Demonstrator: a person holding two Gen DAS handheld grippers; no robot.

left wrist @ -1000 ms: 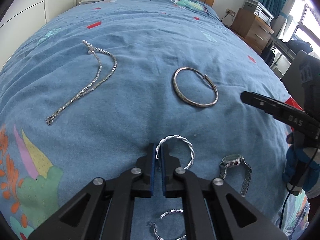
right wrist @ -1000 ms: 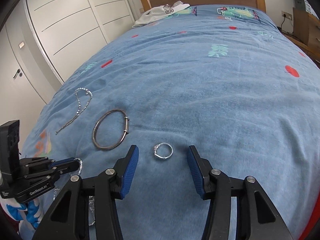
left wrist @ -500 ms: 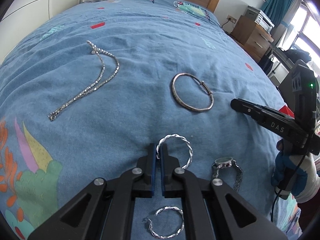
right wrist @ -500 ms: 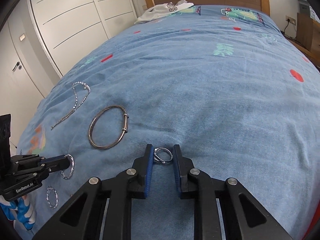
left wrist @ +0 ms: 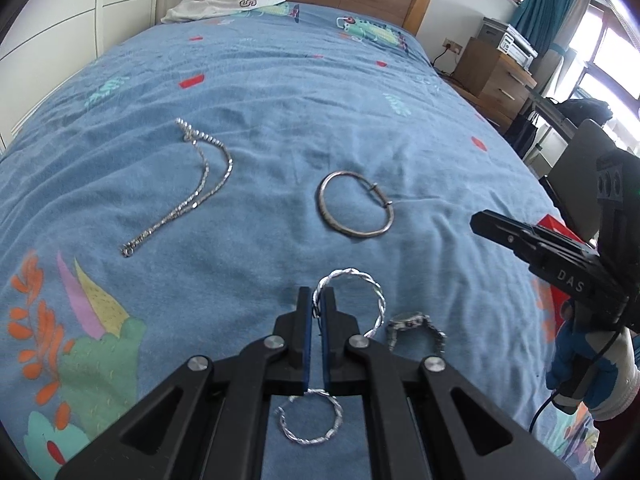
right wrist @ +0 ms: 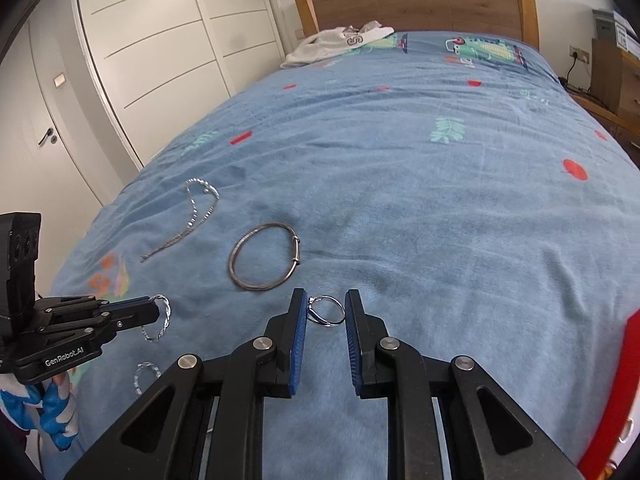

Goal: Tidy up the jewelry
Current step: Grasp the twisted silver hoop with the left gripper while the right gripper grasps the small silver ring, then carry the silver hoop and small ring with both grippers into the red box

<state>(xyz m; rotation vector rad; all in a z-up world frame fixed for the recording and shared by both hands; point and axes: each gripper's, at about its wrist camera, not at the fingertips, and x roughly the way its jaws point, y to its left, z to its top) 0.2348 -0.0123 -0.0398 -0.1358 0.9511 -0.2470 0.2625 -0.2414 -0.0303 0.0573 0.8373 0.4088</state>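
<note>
My left gripper [left wrist: 319, 300] is shut on a twisted silver hoop earring [left wrist: 362, 294] and holds it above the blue bedspread; it also shows in the right wrist view [right wrist: 158, 314]. A second twisted hoop [left wrist: 312, 416] lies below it. My right gripper [right wrist: 326, 310] is shut on a small silver ring [right wrist: 327, 311], lifted off the bed. A silver bangle [left wrist: 354, 210], a silver chain necklace [left wrist: 192, 184] and a wristwatch [left wrist: 416, 330] lie on the bed.
A red box [right wrist: 616, 392] sits at the right edge of the bed. White clothing [right wrist: 340, 42] lies by the wooden headboard. White wardrobe doors [right wrist: 152, 52] stand to the left, a wooden nightstand [left wrist: 492, 80] to the right.
My right gripper closed on the ring and has lifted it off the bedspread. My left gripper has risen with the twisted hoop in it.
</note>
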